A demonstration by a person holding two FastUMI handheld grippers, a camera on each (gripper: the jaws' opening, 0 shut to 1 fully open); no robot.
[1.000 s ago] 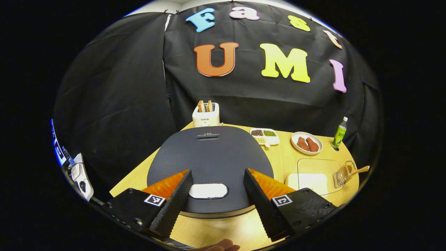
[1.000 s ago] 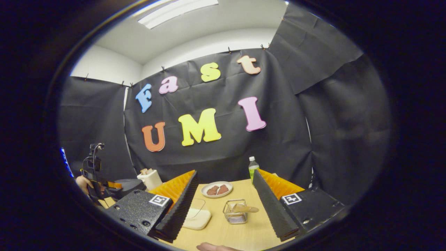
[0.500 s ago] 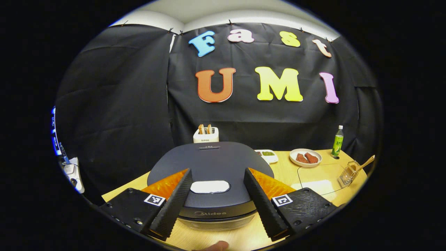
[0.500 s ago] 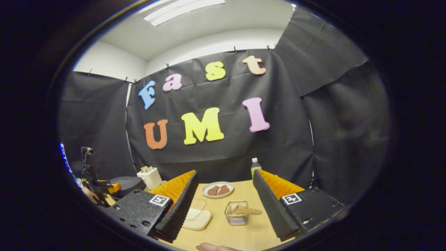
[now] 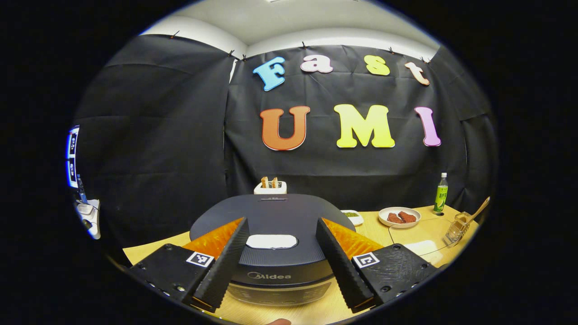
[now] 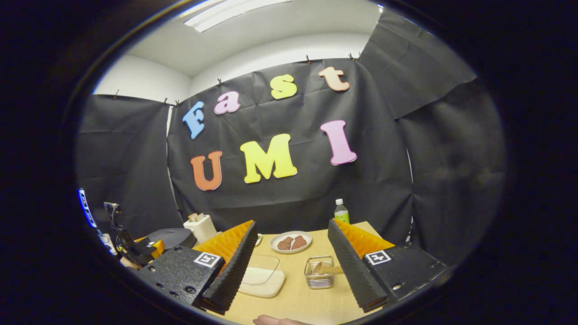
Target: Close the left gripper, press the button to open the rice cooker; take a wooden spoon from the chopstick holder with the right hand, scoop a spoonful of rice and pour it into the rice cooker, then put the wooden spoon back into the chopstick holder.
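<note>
Nothing is done yet: the rice cooker [image 5: 271, 234] sits lidded on the tabletop [image 6: 307, 302], both left tongs [image 5: 281, 253] and right tongs [image 6: 292, 266] spread, the wooden spoon [image 6: 326, 269] in its chopstick holder [image 6: 319, 279].

The left gripper view sits low and close before the rice cooker [image 5: 271, 225], facing the back wall, its own left tool [image 5: 279, 266] at the bottom of the frame. The right gripper view looks from farther right along the table [image 6: 298, 302], over the right tool [image 6: 293, 271], with the chopstick holder [image 6: 319, 273] near. Both views share the plate [image 6: 291, 242], the bottle [image 6: 341, 211] and the toaster [image 6: 200, 225]; the cooker lies at lower left in the right gripper view.
</note>
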